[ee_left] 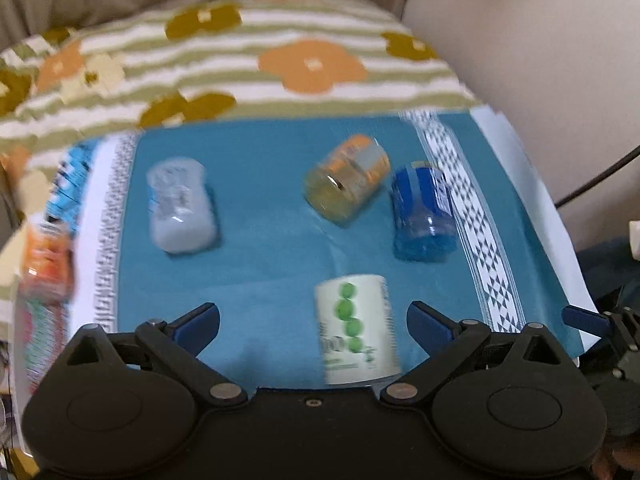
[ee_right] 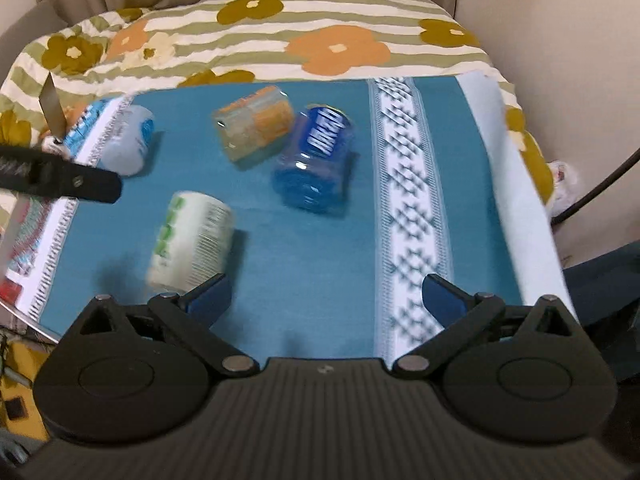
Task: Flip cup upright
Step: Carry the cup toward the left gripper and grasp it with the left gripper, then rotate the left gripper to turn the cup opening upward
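Observation:
Several cups lie on their sides on a teal cloth [ee_left: 260, 240]. A white cup with green dots [ee_left: 356, 328] lies between my left gripper's [ee_left: 314, 320] open fingers, toward the right finger. A clear white cup [ee_left: 180, 204], an orange cup [ee_left: 346, 180] and a blue cup [ee_left: 424, 212] lie farther off. In the right wrist view the green-dotted cup [ee_right: 192, 240] lies just left of my open, empty right gripper [ee_right: 326, 296], touching or just behind its left fingertip [ee_right: 212, 292]. The orange cup [ee_right: 252, 128], blue cup [ee_right: 316, 160] and white cup [ee_right: 128, 144] lie beyond.
The teal cloth [ee_right: 300, 260] has white patterned borders [ee_right: 412, 208] and lies on a flowered striped bedspread [ee_right: 320, 40]. An orange packet [ee_left: 44, 264] sits at the cloth's left edge. The left gripper's body [ee_right: 60, 176] reaches in at the left. A black cable [ee_right: 600, 188] hangs at right.

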Demonstrator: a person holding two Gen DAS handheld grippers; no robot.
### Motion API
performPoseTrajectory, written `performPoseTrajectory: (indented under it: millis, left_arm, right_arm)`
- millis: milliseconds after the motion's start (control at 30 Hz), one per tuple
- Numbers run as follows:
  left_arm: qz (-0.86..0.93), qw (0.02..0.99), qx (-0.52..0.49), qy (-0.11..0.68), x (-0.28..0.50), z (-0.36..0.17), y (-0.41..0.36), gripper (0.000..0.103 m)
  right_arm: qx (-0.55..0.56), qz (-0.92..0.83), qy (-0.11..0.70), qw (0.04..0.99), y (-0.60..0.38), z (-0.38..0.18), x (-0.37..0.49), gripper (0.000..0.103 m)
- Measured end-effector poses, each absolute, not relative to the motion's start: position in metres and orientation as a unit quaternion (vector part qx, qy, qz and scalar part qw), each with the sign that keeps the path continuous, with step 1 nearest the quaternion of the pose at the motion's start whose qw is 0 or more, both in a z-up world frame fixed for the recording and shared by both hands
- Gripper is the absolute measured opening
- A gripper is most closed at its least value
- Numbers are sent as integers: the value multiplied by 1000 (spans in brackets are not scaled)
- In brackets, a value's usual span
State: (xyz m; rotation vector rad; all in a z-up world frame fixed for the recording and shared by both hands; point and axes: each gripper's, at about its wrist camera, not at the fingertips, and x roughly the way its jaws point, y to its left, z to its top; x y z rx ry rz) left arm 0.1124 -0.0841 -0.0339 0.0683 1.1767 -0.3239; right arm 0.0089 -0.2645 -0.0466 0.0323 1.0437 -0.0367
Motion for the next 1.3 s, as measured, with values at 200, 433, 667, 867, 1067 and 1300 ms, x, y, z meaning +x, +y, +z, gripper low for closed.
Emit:
performPoseTrajectory:
  millis: [200,433,667,867,1067,1300]
  left_arm:
    - [-135,775,18,617,136,-73,-118,93]
    - [-110,753,28,648,153,-102,-139,90]
    - [-94,732,26,674,160,-122,-142,66]
    - [-99,733,26,672,158,-125,-141,64]
    - [-105,741,29,662,153,-118,-143,63]
    - [-123,776,13,619,138,-84,-135,62]
  right_arm:
    - [29,-9,510,860,-296,-66,3,103]
    - [44,13,528,848,-321,-89,5,103]
    - [61,20,531,845,-335,-98,15,103]
    - [74,17,530,845,-341,-100,20,103]
    - [79,14,524,848,-345,-95,19,103]
    - [85,19,509,856,-341,-82,14,103]
